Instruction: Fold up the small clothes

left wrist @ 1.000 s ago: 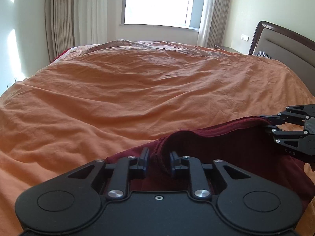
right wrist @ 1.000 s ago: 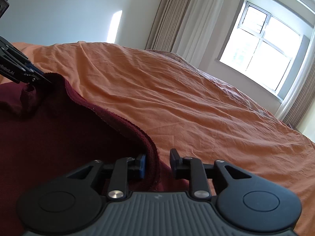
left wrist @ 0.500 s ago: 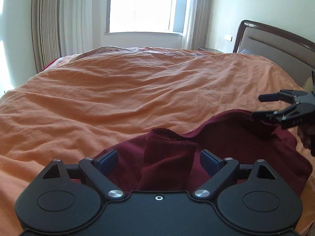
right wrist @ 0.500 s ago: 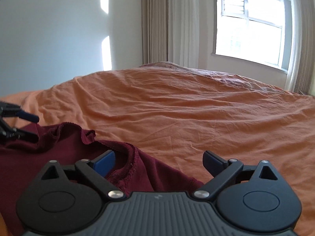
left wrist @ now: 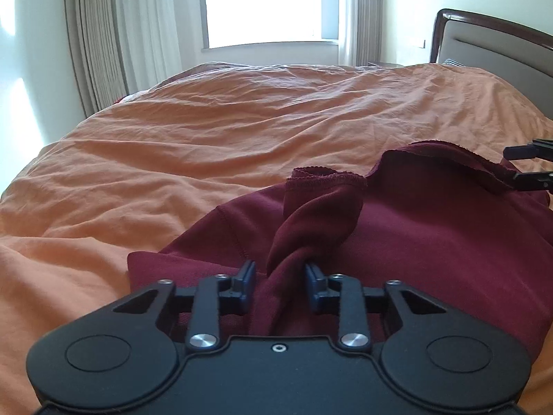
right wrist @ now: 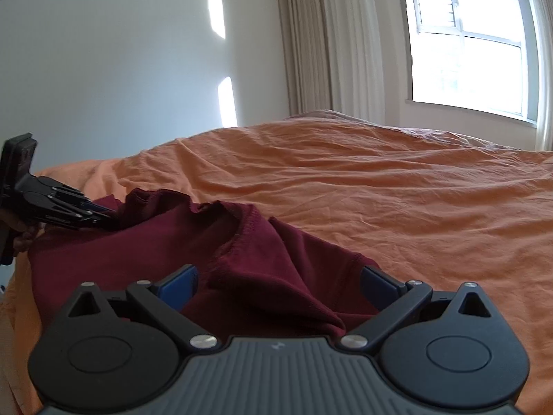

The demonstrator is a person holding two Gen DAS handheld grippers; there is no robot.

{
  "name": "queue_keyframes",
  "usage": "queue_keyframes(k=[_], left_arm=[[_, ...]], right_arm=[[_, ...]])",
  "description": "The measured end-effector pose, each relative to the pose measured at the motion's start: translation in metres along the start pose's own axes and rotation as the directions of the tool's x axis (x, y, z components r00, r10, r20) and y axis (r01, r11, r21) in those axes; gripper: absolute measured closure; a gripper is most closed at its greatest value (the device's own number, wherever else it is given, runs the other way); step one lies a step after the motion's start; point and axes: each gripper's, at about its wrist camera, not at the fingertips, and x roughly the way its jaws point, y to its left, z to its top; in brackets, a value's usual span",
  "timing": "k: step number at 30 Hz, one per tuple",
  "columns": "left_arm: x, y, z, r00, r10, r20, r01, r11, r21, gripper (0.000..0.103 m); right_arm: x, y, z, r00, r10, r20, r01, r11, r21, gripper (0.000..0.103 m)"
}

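Observation:
A maroon garment (left wrist: 432, 242) lies crumpled on the orange bed cover, with one sleeve (left wrist: 321, 204) standing up in a twist. My left gripper (left wrist: 280, 276) is closing its jaws on the base of that sleeve, and the cloth is bunched tight between the pads. From the right wrist view, the left gripper (right wrist: 103, 216) pinches the garment's (right wrist: 138, 259) far left end. My right gripper (right wrist: 280, 283) stands wide open over a raised fold of the cloth, pads clear of it. It shows as open fingers at the garment's right edge (left wrist: 518, 165).
The orange bed cover (left wrist: 207, 145) stretches rumpled towards the window (left wrist: 269, 3) and curtains (left wrist: 103, 34). A padded headboard (left wrist: 490, 38) rises at the far right. A hand (right wrist: 20, 238) holds the left gripper's handle near the bed's edge.
Both grippers let go of the garment's lifted edge and opened, and the cloth sank onto the bed. The left gripper then came down and closed on the sleeve; the right one stays open.

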Motion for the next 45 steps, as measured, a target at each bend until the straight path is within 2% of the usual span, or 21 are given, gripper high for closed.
queue_keyframes(k=[1, 4, 8, 11, 13, 14, 16, 19, 22, 24, 26, 27, 30, 31, 33, 34, 35, 37, 39, 42, 45], left_arm=[[0.001, 0.001, 0.001, 1.000, 0.015, -0.004, -0.015, 1.000, -0.010, 0.087], [0.003, 0.012, 0.003, 0.999, 0.052, -0.017, -0.053, 0.993, -0.102, 0.094], [0.005, 0.028, -0.001, 0.999, 0.047, -0.013, -0.049, 0.975, -0.215, 0.095], [0.007, 0.034, -0.005, 0.998, 0.056, -0.018, -0.059, 0.966, -0.252, 0.095], [0.008, 0.037, -0.006, 0.998, 0.057, -0.023, -0.061, 0.960, -0.273, 0.096], [0.008, 0.038, -0.007, 0.998, 0.057, -0.023, -0.062, 0.960, -0.275, 0.096], [0.007, 0.038, -0.008, 0.998, 0.062, -0.020, -0.065, 0.960, -0.273, 0.097], [0.000, 0.038, -0.009, 0.997, 0.072, 0.033, -0.060, 0.958, -0.280, 0.098], [-0.006, 0.037, -0.009, 0.994, 0.082, 0.077, -0.059, 0.962, -0.267, 0.099], [-0.003, 0.037, -0.008, 0.994, 0.094, 0.058, -0.076, 0.963, -0.258, 0.099], [0.003, 0.039, -0.009, 0.996, 0.086, 0.035, -0.074, 0.959, -0.275, 0.098], [0.005, 0.040, -0.009, 0.996, 0.077, 0.032, -0.065, 0.959, -0.277, 0.098], [0.006, 0.042, -0.011, 0.997, 0.075, 0.032, -0.063, 0.957, -0.285, 0.092], [0.004, 0.042, -0.011, 0.997, 0.075, 0.035, -0.062, 0.956, -0.285, 0.089], [0.000, 0.041, -0.009, 0.995, 0.090, 0.043, -0.075, 0.957, -0.279, 0.078], [-0.002, 0.040, -0.009, 0.994, 0.098, 0.048, -0.081, 0.959, -0.273, 0.067], [-0.005, 0.037, -0.007, 0.992, 0.115, 0.054, -0.096, 0.959, -0.266, 0.055], [-0.012, 0.032, -0.005, 0.987, 0.141, 0.070, -0.119, 0.960, -0.254, 0.041], [-0.017, 0.023, -0.002, 0.982, 0.162, 0.096, -0.135, 0.962, -0.235, 0.036], [-0.021, 0.008, 0.000, 0.978, 0.165, 0.127, -0.138, 0.970, -0.198, 0.027], [-0.017, -0.013, -0.001, 0.971, 0.197, 0.133, -0.179, 0.975, -0.135, 0.025]], right_arm=[[-0.002, 0.000, 0.000, 1.000, 0.024, 0.018, -0.024, 1.000, 0.003, 0.001], [-0.007, 0.001, 0.000, 0.997, 0.051, 0.050, -0.053, 0.998, 0.025, 0.001], [0.005, 0.005, -0.006, 0.999, -0.029, -0.017, 0.028, 0.999, -0.018, 0.002], [0.016, 0.002, -0.009, 0.998, -0.052, -0.041, 0.052, 0.999, 0.000, 0.021], [0.021, 0.000, -0.009, 0.997, -0.068, -0.040, 0.069, 0.997, 0.023, 0.049], [0.022, -0.002, -0.008, 0.997, -0.069, -0.030, 0.070, 0.997, 0.034, 0.058], [0.025, -0.007, -0.005, 0.995, -0.100, -0.018, 0.101, 0.992, 0.076, 0.091], [0.022, -0.022, 0.000, 0.988, -0.152, 0.021, 0.145, 0.970, 0.196, 0.093], [0.022, -0.052, -0.001, 0.988, -0.157, 0.001, 0.146, 0.917, 0.371, 0.093], [0.028, -0.068, -0.005, 0.991, -0.129, -0.042, 0.134, 0.889, 0.437, 0.093], [0.030, -0.075, -0.010, 0.986, -0.156, -0.055, 0.164, 0.874, 0.457, 0.069], [0.029, -0.076, -0.012, 0.982, -0.178, -0.054, 0.183, 0.868, 0.462, 0.052], [0.024, -0.074, -0.013, 0.982, -0.190, -0.013, 0.176, 0.880, 0.441, 0.039], [0.024, -0.071, -0.010, 0.981, -0.194, -0.010, 0.181, 0.890, 0.419, 0.031], [0.024, -0.062, -0.004, 0.978, -0.210, -0.013, 0.202, 0.920, 0.337, 0.020], [0.026, -0.055, 0.000, 0.976, -0.217, -0.016, 0.213, 0.937, 0.277, 0.016], [0.028, -0.047, 0.005, 0.974, -0.227, -0.024, 0.227, 0.952, 0.207, 0.016], [0.038, -0.033, 0.011, 0.965, -0.255, -0.055, 0.258, 0.963, 0.075, 0.013], [0.054, -0.022, 0.016, 0.955, -0.283, -0.090, 0.282, 0.959, -0.027, 0.013], [0.073, -0.018, 0.022, 0.951, -0.294, -0.097, 0.290, 0.955, -0.062, 0.013], [0.086, -0.027, 0.031, 0.949, -0.303, -0.089, 0.303, 0.953, -0.009, 0.013]])
